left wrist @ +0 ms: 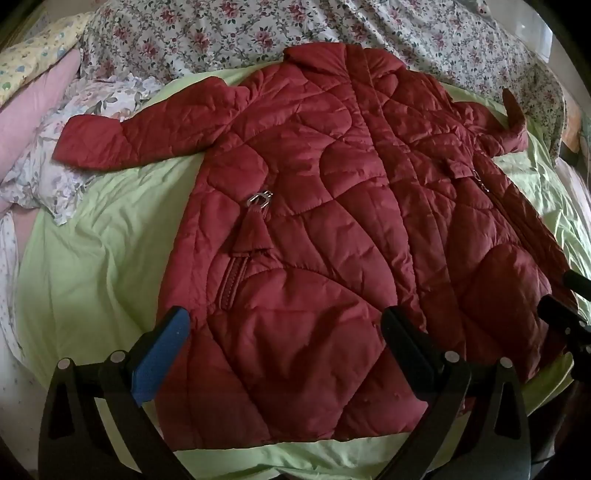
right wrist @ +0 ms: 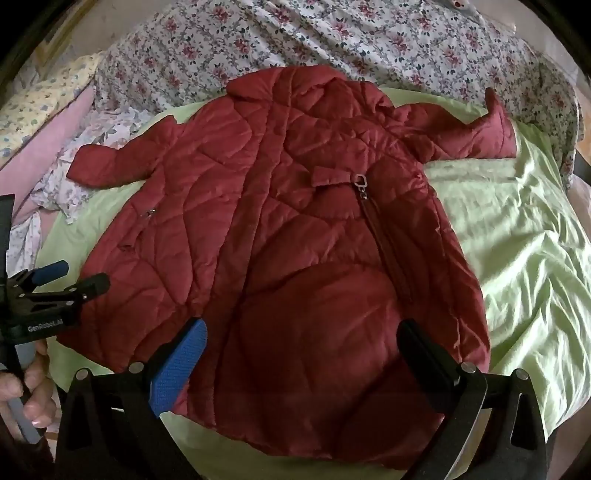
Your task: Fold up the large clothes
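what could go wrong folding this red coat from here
1. The puffy coat may spring open after a fold.
2. The metal zipper pull could snag a gripper pad.
3. The sleeve lying on the floral bedding might drag that cloth along.

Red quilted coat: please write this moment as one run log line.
red quilted coat: flat on green sheet, sleeves out, unfolded | left gripper: open, above hem | right gripper: open, above hem

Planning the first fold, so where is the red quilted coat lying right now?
The red quilted coat lies spread flat, front up, on the green sheet, filling the middle of both wrist views, collar toward the floral bedding.
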`<action>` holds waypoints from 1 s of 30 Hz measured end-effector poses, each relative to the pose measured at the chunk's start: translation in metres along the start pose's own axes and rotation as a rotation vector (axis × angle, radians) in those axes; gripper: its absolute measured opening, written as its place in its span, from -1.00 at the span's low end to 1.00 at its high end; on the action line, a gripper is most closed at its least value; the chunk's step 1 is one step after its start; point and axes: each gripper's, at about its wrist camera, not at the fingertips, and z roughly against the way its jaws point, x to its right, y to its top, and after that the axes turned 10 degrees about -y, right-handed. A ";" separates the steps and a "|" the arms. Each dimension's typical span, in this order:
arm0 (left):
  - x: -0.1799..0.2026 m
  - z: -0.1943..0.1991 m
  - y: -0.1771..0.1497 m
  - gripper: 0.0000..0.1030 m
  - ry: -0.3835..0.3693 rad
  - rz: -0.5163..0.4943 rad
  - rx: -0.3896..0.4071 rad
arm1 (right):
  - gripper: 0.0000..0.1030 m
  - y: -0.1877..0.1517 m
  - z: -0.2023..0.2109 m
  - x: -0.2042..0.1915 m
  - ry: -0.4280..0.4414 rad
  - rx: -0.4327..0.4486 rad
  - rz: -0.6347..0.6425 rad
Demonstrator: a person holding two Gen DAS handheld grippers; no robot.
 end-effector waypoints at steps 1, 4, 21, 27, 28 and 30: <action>0.000 0.000 0.000 1.00 0.000 -0.001 0.000 | 1.00 -0.002 0.000 0.001 0.000 0.001 0.001; 0.000 0.001 0.000 1.00 -0.002 -0.001 -0.001 | 1.00 -0.001 0.001 -0.001 -0.001 -0.004 -0.005; -0.003 0.000 0.001 1.00 -0.010 0.004 -0.007 | 1.00 0.005 0.003 -0.002 -0.003 0.019 0.000; 0.001 -0.008 0.002 1.00 -0.013 0.002 -0.004 | 1.00 0.005 0.002 -0.002 -0.003 0.014 -0.009; 0.001 -0.008 0.003 1.00 -0.014 0.003 -0.008 | 1.00 0.006 0.001 -0.001 -0.002 0.013 -0.010; 0.001 -0.011 0.003 1.00 -0.018 0.005 -0.014 | 1.00 0.007 0.001 0.001 -0.002 0.028 -0.015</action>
